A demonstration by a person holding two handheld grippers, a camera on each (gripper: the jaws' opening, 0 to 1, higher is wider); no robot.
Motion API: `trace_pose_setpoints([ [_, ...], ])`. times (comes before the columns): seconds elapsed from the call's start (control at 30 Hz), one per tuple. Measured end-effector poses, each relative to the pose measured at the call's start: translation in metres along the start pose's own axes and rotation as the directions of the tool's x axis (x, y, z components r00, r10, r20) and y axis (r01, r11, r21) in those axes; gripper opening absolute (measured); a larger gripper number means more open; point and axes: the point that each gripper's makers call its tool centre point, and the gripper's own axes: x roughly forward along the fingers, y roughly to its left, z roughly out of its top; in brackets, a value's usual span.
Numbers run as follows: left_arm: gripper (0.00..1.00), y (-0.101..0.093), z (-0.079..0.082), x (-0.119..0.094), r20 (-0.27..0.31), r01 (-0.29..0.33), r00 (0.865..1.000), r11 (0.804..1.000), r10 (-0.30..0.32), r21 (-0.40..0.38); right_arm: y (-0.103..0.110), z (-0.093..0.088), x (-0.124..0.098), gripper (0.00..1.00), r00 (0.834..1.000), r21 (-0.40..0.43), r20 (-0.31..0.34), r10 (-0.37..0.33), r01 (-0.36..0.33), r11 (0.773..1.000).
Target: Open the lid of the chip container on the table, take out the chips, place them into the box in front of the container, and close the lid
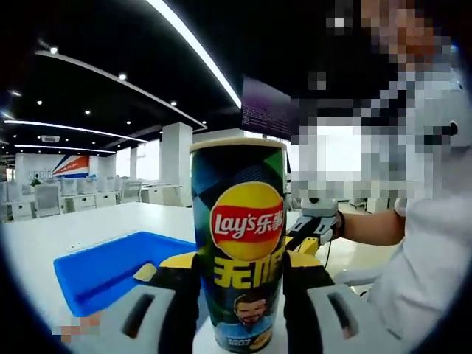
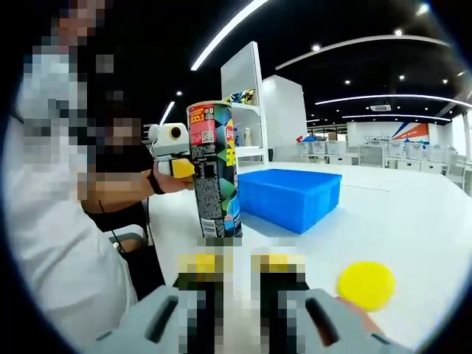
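Note:
A tall Lay's chip can (image 1: 246,243) stands upright on the white table (image 1: 96,225), and my left gripper (image 1: 240,264) is shut on its lower half, one jaw on each side. The can's top rim is bare, with no lid on it. From the right gripper view the same can (image 2: 214,169) stands beside the blue box (image 2: 291,195), the left gripper (image 2: 177,168) holding it from the left. A round yellow lid (image 2: 366,284) lies flat on the table near my right gripper (image 2: 240,269), which is open and holds nothing. The blue box (image 1: 122,269) sits left of the can.
A person in a light shirt (image 2: 59,243) stands close at the table's edge. A chair seat (image 2: 133,240) shows below that edge. Rows of white desks and chairs (image 1: 66,199) fill the room behind, and a white pillar (image 2: 284,118) rises beyond the box.

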Motion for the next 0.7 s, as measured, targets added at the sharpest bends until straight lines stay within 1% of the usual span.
trace_pose_setpoints([
  [0.07, 0.45, -0.001, 0.001, -0.002, 0.002, 0.010, 1.000, 1.000, -0.010, 0.000, -0.004, 0.003, -0.001, 0.25, 1.000, 0.005, 0.013, -0.019, 0.019, 1.000],
  [0.1, 0.45, -0.001, 0.002, -0.002, 0.007, 0.012, 1.000, 1.000, -0.012, 0.000, -0.007, 0.004, -0.002, 0.29, 0.999, -0.007, 0.015, -0.029, 0.029, 1.000],
  [0.23, 0.48, 0.001, 0.013, -0.008, 0.065, 0.028, 0.998, 0.999, -0.026, -0.029, -0.013, 0.004, -0.003, 0.36, 0.998, -0.011, 0.011, -0.066, 0.066, 0.998],
  [0.3, 0.51, 0.002, 0.012, -0.009, 0.060, 0.026, 0.998, 0.999, -0.024, -0.028, -0.029, 0.004, -0.006, 0.40, 0.990, -0.003, 0.013, -0.141, 0.141, 0.990],
  [0.33, 0.51, 0.003, 0.010, -0.011, 0.055, 0.021, 0.998, 0.999, -0.019, -0.029, -0.034, 0.002, -0.008, 0.42, 0.986, -0.030, -0.001, -0.168, 0.168, 0.985],
  [0.37, 0.52, 0.004, 0.008, -0.016, 0.062, 0.022, 0.998, 0.999, -0.019, -0.044, -0.040, 0.000, -0.010, 0.46, 0.981, -0.059, -0.020, -0.195, 0.193, 0.979],
  [0.4, 0.54, 0.004, 0.008, -0.019, 0.068, 0.026, 0.997, 0.998, -0.022, -0.058, -0.048, -0.003, -0.014, 0.49, 0.971, -0.078, -0.039, -0.237, 0.234, 0.969],
  [0.47, 0.59, 0.003, 0.004, -0.028, 0.065, 0.027, 0.998, 0.998, -0.023, -0.065, -0.061, -0.004, -0.021, 0.50, 0.953, -0.094, -0.054, -0.297, 0.291, 0.952],
  [0.53, 0.60, 0.007, -0.003, -0.040, 0.049, 0.003, 0.999, 0.997, 0.000, -0.072, -0.068, -0.005, -0.026, 0.51, 0.944, -0.091, -0.058, -0.323, 0.318, 0.944],
  [0.57, 0.60, 0.009, -0.005, -0.046, 0.051, -0.008, 0.999, 0.997, 0.012, -0.082, -0.069, -0.005, -0.027, 0.53, 0.942, -0.091, -0.059, -0.329, 0.324, 0.942],
  [0.6, 0.60, 0.013, -0.005, -0.054, 0.068, -0.029, 0.997, 0.994, 0.036, -0.107, -0.081, -0.006, -0.031, 0.58, 0.921, -0.097, -0.057, -0.386, 0.380, 0.920],
  [0.63, 0.60, 0.015, -0.004, -0.059, 0.083, -0.042, 0.995, 0.992, 0.052, -0.121, -0.084, -0.006, -0.032, 0.61, 0.915, -0.105, -0.058, -0.400, 0.392, 0.914],
  [0.67, 0.60, 0.018, -0.003, -0.066, 0.092, -0.058, 0.993, 0.990, 0.070, -0.127, -0.090, -0.008, -0.034, 0.63, 0.904, -0.157, -0.066, -0.423, 0.409, 0.899],
  [0.7, 0.60, 0.019, -0.003, -0.070, 0.097, -0.067, 0.992, 0.990, 0.079, -0.128, -0.094, -0.010, -0.034, 0.62, 0.897, -0.157, -0.070, -0.436, 0.422, 0.893],
])
